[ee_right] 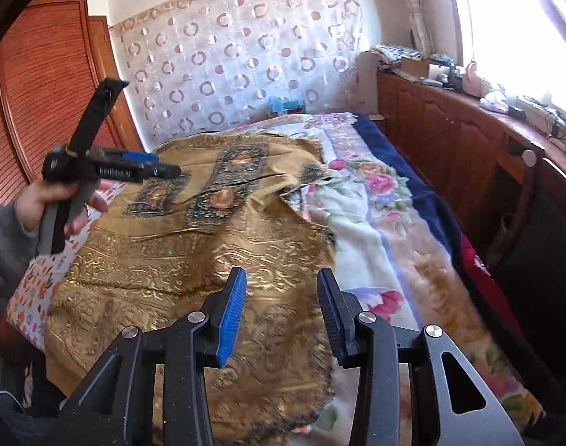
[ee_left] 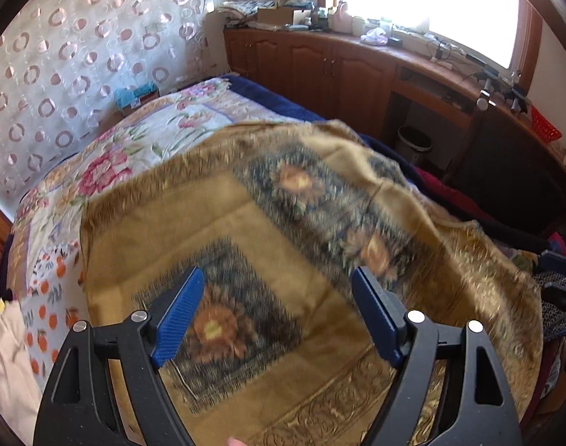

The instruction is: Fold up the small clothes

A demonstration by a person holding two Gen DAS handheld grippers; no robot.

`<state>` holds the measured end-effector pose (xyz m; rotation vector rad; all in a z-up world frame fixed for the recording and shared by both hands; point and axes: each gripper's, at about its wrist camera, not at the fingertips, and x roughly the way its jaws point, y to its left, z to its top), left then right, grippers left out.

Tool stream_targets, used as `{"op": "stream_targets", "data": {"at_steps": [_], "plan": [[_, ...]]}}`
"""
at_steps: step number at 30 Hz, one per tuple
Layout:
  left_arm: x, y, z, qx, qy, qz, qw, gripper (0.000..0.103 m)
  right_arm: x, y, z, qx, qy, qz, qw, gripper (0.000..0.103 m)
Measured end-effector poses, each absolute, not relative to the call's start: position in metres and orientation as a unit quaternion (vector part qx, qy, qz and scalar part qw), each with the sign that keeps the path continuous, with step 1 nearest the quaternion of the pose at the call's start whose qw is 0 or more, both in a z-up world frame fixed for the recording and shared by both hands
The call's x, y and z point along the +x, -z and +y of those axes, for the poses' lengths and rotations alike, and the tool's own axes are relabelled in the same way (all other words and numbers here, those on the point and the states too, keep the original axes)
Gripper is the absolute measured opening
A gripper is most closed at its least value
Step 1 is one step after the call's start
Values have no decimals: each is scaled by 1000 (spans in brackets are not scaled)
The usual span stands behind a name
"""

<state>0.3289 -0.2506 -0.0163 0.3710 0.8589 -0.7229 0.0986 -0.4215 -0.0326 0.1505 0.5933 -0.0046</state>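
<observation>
A golden-brown cloth [ee_left: 246, 215] with dark sunflower panels and a gold scroll border lies spread on the bed; it also shows in the right wrist view [ee_right: 194, 245]. My left gripper [ee_left: 279, 282] is open and empty, hovering above the cloth's near part. My right gripper [ee_right: 281, 278] is open and empty above the cloth's patterned border near its right edge. The left gripper also shows in the right wrist view [ee_right: 160, 165], held in a hand over the cloth's far left side.
The bed has a floral blanket [ee_right: 376, 200] and a dark blue cover [ee_right: 405, 156]. Wooden cabinets [ee_left: 320, 63] with clutter run along the window side. A curtain [ee_right: 238, 59] hangs behind the bed. A white garment [ee_left: 4, 356] lies at the left.
</observation>
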Motion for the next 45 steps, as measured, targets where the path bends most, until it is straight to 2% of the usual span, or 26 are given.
{"op": "stream_targets", "data": {"at_steps": [13, 20, 26, 30, 33, 37, 45], "plan": [[314, 72, -235, 169, 329, 439, 819, 82, 139, 66, -413, 60, -19, 352, 934, 42], [306, 75, -227, 153, 325, 412, 837, 83, 142, 65, -408, 48, -12, 356, 933, 43], [305, 73, -226, 153, 324, 412, 838, 83, 140, 68, -401, 38, -14, 348, 937, 49], [305, 73, -226, 153, 324, 412, 838, 83, 141, 73, -389, -5, -3, 340, 940, 56], [301, 72, -223, 162, 327, 411, 835, 83, 142, 73, -387, -6, 2, 345, 939, 57], [282, 60, -196, 132, 344, 413, 833, 83, 131, 64, -397, 34, -11, 354, 935, 57], [216, 37, -126, 89, 331, 400, 850, 83, 67, 58, -416, 46, 15, 333, 942, 57]]}}
